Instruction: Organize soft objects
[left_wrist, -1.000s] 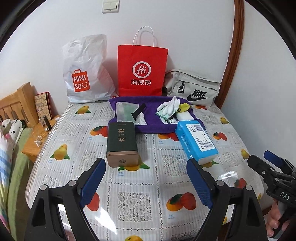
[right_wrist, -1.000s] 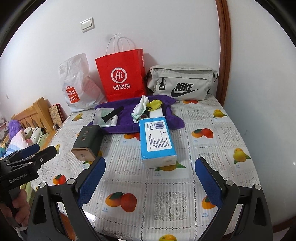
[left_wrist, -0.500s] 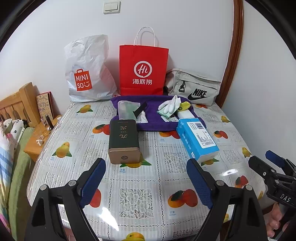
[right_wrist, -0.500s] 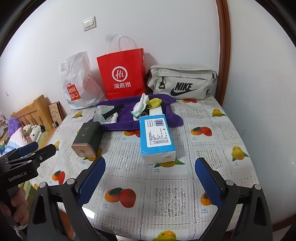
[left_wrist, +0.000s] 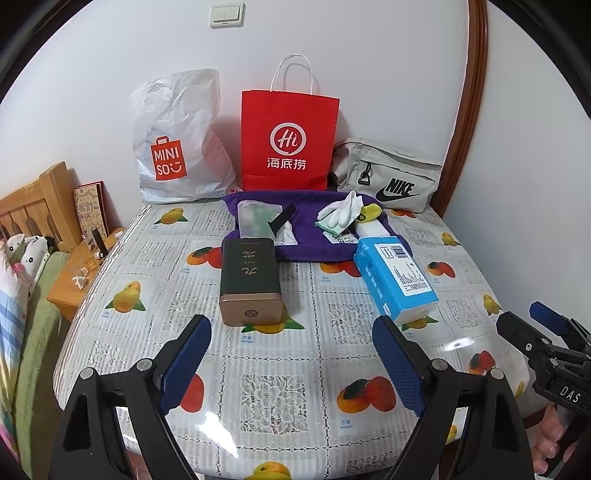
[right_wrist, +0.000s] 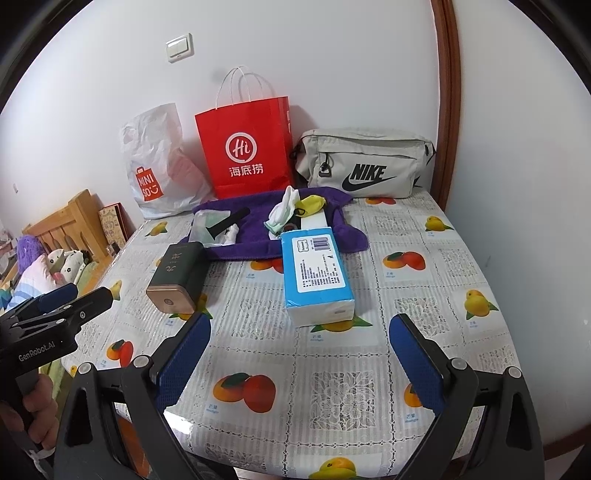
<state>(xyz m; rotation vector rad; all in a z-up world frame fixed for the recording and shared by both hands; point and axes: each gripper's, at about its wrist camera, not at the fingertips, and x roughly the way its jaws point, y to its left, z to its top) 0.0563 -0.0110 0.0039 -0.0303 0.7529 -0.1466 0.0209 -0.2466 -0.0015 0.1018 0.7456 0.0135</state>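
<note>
We found both tools poised above the near edge of the desk (left_wrist: 280, 391), which wore a glossy fruit-printed plastic cloth. The left gripper (left_wrist: 291, 354) stood released, its blue-padded fingers (left_wrist: 186, 360) spread wide with nothing between them. The right gripper (right_wrist: 299, 360) was likewise released and empty.

The soft things lay at the far side: a purple plush towel (left_wrist: 314, 251) spread flat, with a bundle of white and pale green socks (left_wrist: 341, 214) and a yellow sock (left_wrist: 371, 212) resting on it. A clear plastic pouch (left_wrist: 256, 219) with a black strip across it also sat on the towel.

Nearer us, a blue-wrapped pack of tissues (right_wrist: 317, 273) lay just in front of the towel, and a dark green tin with a bronze end (left_wrist: 251, 280) lay beside it, the two apart.

Against the wall we noted a red paper carrier bag (left_wrist: 290, 142), a white plastic shopping bag (left_wrist: 177, 140) and a beige fabric waist bag (right_wrist: 364, 164).
</note>
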